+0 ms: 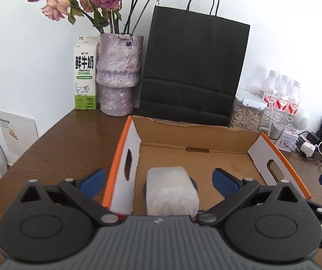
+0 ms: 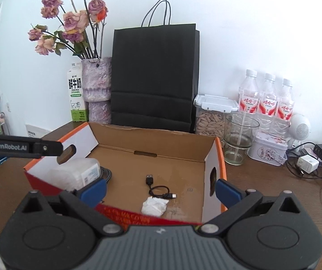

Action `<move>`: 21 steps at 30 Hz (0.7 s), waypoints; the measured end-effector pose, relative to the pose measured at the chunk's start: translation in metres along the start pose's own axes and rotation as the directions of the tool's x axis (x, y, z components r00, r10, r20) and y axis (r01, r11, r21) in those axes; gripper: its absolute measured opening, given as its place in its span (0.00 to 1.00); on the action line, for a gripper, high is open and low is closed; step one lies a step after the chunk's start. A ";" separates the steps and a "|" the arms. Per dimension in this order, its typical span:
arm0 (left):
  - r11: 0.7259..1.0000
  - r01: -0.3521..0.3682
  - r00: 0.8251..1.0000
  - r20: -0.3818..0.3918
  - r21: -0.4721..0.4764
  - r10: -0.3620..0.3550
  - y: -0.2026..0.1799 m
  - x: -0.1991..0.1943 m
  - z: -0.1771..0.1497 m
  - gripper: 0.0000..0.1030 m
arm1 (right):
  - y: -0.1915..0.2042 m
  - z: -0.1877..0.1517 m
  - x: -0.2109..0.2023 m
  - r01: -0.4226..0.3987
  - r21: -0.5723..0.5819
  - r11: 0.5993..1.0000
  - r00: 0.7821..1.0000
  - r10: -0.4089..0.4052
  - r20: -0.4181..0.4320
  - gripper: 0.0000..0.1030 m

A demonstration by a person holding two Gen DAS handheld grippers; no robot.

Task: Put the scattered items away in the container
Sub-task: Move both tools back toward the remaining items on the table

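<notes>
An open cardboard box (image 1: 196,135) with orange edges stands on the brown table. Inside it, at the left, lies a translucent plastic case (image 1: 172,191), right below my left gripper (image 1: 159,180), whose blue pads stand wide apart with nothing pressed between them. The right wrist view shows the same box (image 2: 152,141) holding that case (image 2: 75,175), a short black USB cable (image 2: 158,189), a crumpled white tissue (image 2: 154,205) and a red packet (image 2: 138,216) at the near edge. My right gripper (image 2: 161,191) hangs open above the box's right half, holding nothing.
Behind the box stand a black paper bag (image 1: 192,67), a purple vase (image 1: 118,74) of dried roses and a milk carton (image 1: 85,72). At the right are a seed jar (image 2: 212,117), a glass (image 2: 239,139), water bottles (image 2: 266,99), a tin (image 2: 268,148) and chargers with cables (image 2: 307,164).
</notes>
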State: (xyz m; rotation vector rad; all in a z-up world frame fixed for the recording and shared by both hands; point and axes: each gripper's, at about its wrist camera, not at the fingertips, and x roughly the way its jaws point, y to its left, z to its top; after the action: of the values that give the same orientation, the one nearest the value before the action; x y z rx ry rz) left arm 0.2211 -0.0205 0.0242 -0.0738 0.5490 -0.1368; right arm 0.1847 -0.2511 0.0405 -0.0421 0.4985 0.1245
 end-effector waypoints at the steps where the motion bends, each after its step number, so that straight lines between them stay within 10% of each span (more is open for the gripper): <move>1: 1.000 -0.007 1.000 0.003 0.002 0.007 0.003 -0.007 -0.003 1.00 | 0.000 -0.003 -0.007 0.000 0.000 1.000 1.000 0.000 0.003 1.00; 21: 0.990 -0.132 0.975 -0.187 -0.056 0.120 0.082 -0.067 -0.095 1.00 | -0.020 -0.103 -0.088 0.069 0.092 0.993 0.991 -0.057 -0.125 1.00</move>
State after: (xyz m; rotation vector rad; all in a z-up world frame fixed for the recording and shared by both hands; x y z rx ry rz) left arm 0.1237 0.0672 -0.0313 -0.0934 0.7411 -0.0003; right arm 0.0615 -0.2877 -0.0077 0.0290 0.6242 0.0362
